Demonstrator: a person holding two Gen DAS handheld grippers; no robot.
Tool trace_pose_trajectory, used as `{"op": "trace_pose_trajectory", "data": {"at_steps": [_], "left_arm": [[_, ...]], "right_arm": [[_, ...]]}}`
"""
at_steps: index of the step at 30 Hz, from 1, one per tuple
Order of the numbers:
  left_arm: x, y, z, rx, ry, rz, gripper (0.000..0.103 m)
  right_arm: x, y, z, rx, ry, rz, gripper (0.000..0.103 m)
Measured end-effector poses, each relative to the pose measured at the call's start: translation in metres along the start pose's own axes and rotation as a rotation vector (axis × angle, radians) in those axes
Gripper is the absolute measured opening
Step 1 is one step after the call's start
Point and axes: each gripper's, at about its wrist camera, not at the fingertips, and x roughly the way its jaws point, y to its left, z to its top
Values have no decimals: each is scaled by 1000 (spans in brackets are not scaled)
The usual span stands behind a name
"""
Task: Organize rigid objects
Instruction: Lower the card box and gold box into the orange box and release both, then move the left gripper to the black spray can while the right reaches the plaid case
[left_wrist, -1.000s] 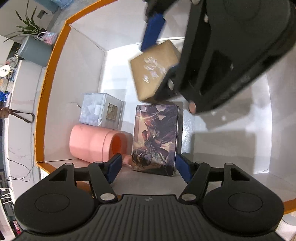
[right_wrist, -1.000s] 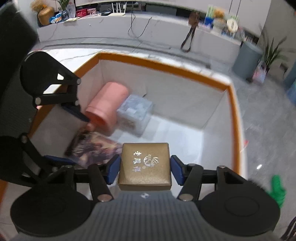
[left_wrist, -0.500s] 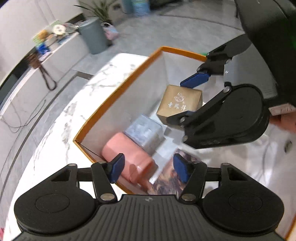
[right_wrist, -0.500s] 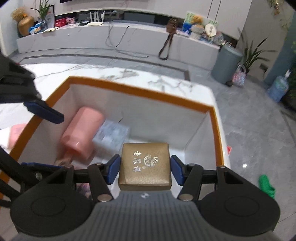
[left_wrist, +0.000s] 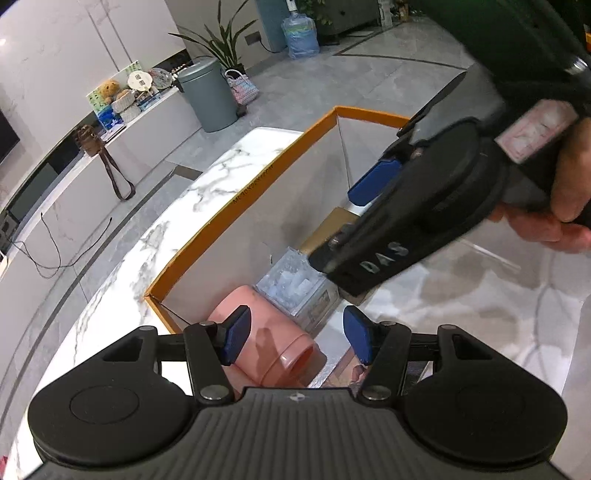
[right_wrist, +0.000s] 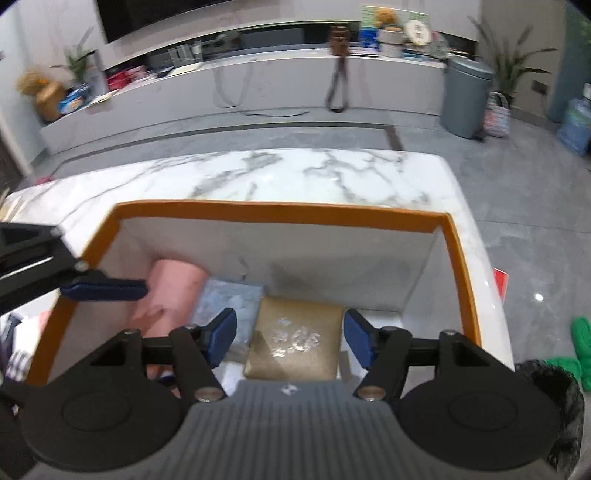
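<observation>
An orange-rimmed white box (right_wrist: 280, 212) sits on the marble table. Inside lie a pink cylinder (right_wrist: 173, 291), a clear box (right_wrist: 229, 306) and a gold box (right_wrist: 295, 339), side by side along the far wall. My right gripper (right_wrist: 290, 339) is open above the gold box, its pads clear of the box's sides. In the left wrist view my left gripper (left_wrist: 293, 341) is open and empty above the pink cylinder (left_wrist: 266, 332) and clear box (left_wrist: 295, 288). The right gripper's body hides most of the gold box (left_wrist: 328, 229) there.
The marble table (right_wrist: 295, 173) extends beyond the box. A picture tin edge (left_wrist: 354, 373) shows low in the box. A grey bin (left_wrist: 207, 96) and a long counter stand on the floor beyond.
My right gripper has opened and let go of the gold box, which now rests in the orange-rimmed box beside the clear box. My left gripper has drawn back and up.
</observation>
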Motion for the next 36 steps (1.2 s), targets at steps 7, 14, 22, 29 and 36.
{"op": "trace_pose_trajectory", "data": {"at_steps": [7,14,22,29,36], "left_arm": [[-4,2,0,-14,-1,6,68],[-2,-1,-2,-37,-3,-1,69],[-15,1,-1,-95,-24,-22,68],[-67,-2,-3,-85,-95,-35,68],[-133,12,-36,-181,-116,74,68]], "right_arm": [[-6,9,-13,-240,100,-21,53],[2,5,-14,-253,124,-61,31],[-6,8,-13,-253,97,-74,27],[-51,34,-15,-259,33,-40,30],[-106,86,-16,-275,-79,56,40]]}}
